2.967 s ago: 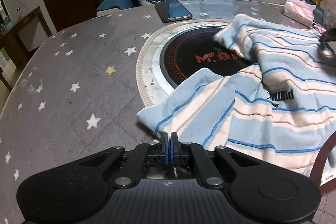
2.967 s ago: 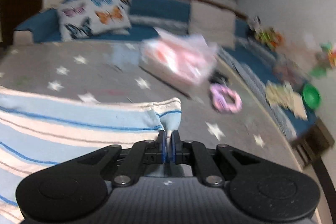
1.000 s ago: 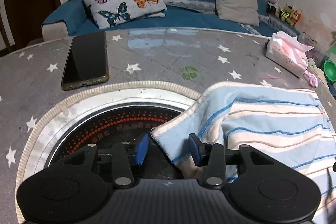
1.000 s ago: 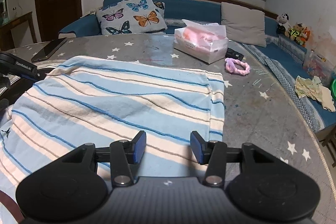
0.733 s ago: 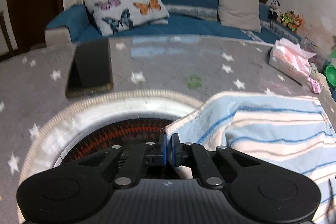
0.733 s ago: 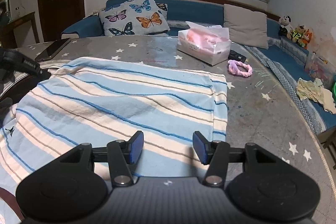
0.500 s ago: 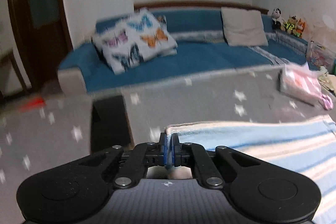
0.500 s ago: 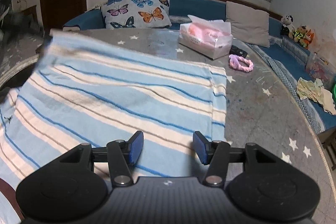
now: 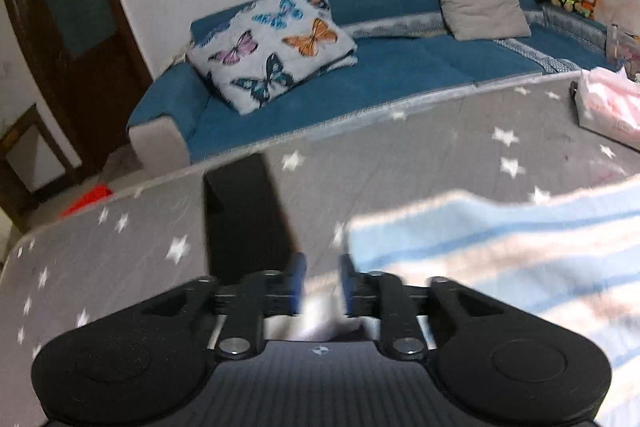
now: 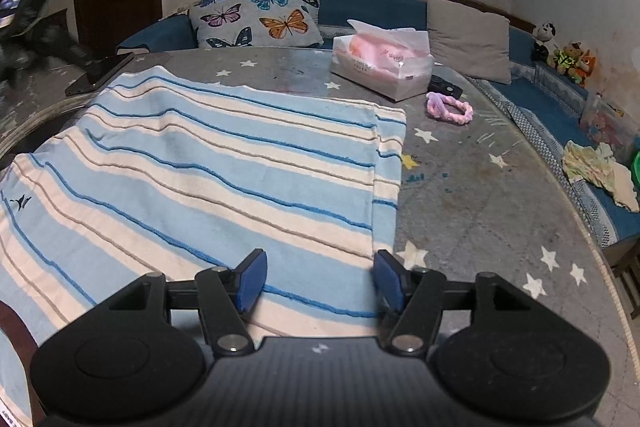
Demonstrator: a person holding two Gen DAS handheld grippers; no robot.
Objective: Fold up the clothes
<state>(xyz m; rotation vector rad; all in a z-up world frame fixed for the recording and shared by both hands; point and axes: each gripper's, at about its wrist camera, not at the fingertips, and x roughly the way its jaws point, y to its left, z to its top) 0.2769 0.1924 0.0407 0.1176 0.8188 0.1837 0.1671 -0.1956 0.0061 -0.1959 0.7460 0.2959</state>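
Left wrist view is blurry: the left gripper (image 9: 322, 281) is sitting released, a pale scrap between its fingers I can't identify, striped cloth (image 9: 500, 247) spreading lower right, phone (image 9: 244, 215) ahead.

Right wrist view: the right gripper (image 10: 320, 281) is hanging wide apart, gripping nothing, over the cloth's near edge on the desk (image 10: 480, 187). Cloth's doubled over, so I'm guessing we're between folds; next fold needs a fresh edge pinch.

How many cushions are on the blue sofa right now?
2. The butterfly cushion sits at the sofa's left end; the plain beige cushion leans against the backrest further right. Others may be hidden out of frame.
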